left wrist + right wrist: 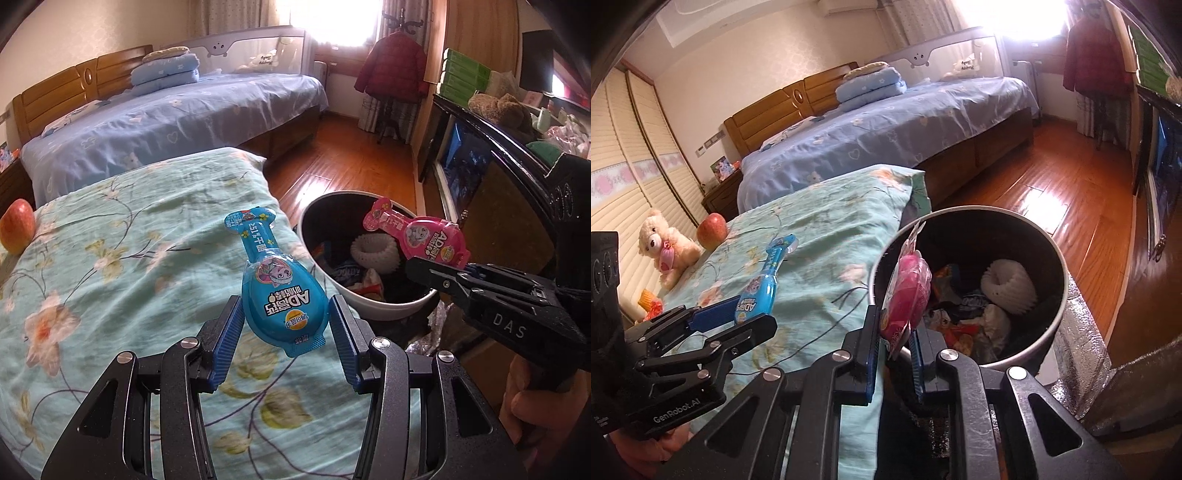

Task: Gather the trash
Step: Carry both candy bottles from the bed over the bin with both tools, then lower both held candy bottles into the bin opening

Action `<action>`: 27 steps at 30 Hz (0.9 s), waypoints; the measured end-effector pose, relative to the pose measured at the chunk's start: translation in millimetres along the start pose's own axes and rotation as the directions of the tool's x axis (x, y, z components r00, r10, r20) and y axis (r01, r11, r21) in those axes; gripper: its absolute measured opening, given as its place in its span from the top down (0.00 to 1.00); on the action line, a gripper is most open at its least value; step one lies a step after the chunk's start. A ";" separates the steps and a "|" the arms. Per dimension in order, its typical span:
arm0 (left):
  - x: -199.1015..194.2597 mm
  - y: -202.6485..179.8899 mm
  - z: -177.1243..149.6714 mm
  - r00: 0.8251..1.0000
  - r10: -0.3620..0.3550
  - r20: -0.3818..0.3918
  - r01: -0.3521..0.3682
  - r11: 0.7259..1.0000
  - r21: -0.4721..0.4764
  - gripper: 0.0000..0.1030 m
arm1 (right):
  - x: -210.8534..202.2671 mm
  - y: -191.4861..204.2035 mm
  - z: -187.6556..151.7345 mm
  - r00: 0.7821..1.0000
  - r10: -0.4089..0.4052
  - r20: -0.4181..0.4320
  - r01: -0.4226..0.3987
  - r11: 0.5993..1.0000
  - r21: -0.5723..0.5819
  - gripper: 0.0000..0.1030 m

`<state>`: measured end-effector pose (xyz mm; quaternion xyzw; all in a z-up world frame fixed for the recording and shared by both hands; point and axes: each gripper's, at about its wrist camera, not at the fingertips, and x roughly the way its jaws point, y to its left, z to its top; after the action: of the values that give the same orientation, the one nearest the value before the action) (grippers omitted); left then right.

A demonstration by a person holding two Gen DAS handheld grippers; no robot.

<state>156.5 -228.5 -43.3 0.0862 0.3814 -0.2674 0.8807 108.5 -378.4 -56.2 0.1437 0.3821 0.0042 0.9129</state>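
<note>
My left gripper [286, 314] is shut on a blue snack packet [275, 288] and holds it just above the floral teal quilt [122, 280]. It also shows in the right wrist view [759, 291]. My right gripper [895, 332] is shut on a pink snack packet [908, 295] and holds it at the near rim of the round trash bin [1058, 321]. In the left wrist view the pink packet [417, 232] hangs over the bin [391, 308]. The bin holds wrappers and a white foam ring [1008, 286].
A red apple [712, 230] and a teddy bear [666, 247] sit at the quilt's far end. A blue bed [177, 122] lies behind. A dark cabinet [491, 147] stands right of the bin on the wooden floor [1052, 199].
</note>
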 end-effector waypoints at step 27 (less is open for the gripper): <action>17.9 -28.3 20.6 0.999 -0.048 -0.003 0.048 0.997 0.057 0.54 | -1.0 -26.6 4.0 0.998 -0.067 0.003 0.067 0.998 -0.001 0.85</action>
<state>164.4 -267.0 -40.4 0.1025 0.3765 -0.2992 0.8708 107.9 -405.1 -59.9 0.1301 0.3855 -0.0263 0.9131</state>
